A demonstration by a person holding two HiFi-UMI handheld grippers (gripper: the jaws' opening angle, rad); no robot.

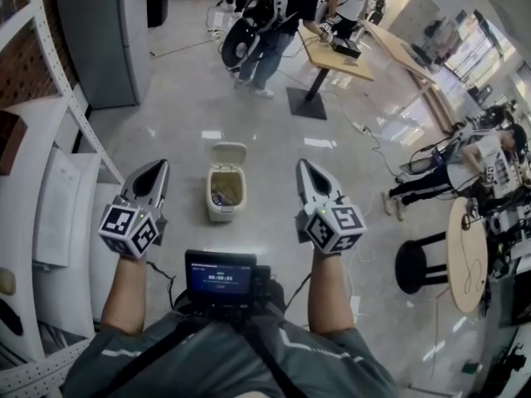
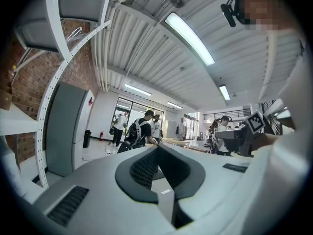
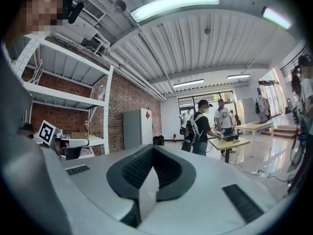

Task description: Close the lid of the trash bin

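A small cream trash bin point(image 1: 226, 191) stands on the glossy floor between my two grippers in the head view. Its lid point(image 1: 229, 152) is raised at the far side, and rubbish shows inside. My left gripper point(image 1: 157, 166) is held to the bin's left with its jaws together. To the bin's right, my right gripper point(image 1: 302, 166) also has its jaws closed on nothing. Both point forward, level with the bin but apart from it. The gripper views look out across the room and do not show the bin; left gripper point(image 2: 157, 147), right gripper point(image 3: 152, 148).
White metal shelving point(image 1: 50, 139) runs along the left, with a grey cabinet point(image 1: 99, 40) behind it. People stand at a wooden table point(image 1: 336, 56) farther ahead. A black stool point(image 1: 419, 264) and a round table point(image 1: 466, 255) are at the right. A cable point(image 1: 369, 139) crosses the floor.
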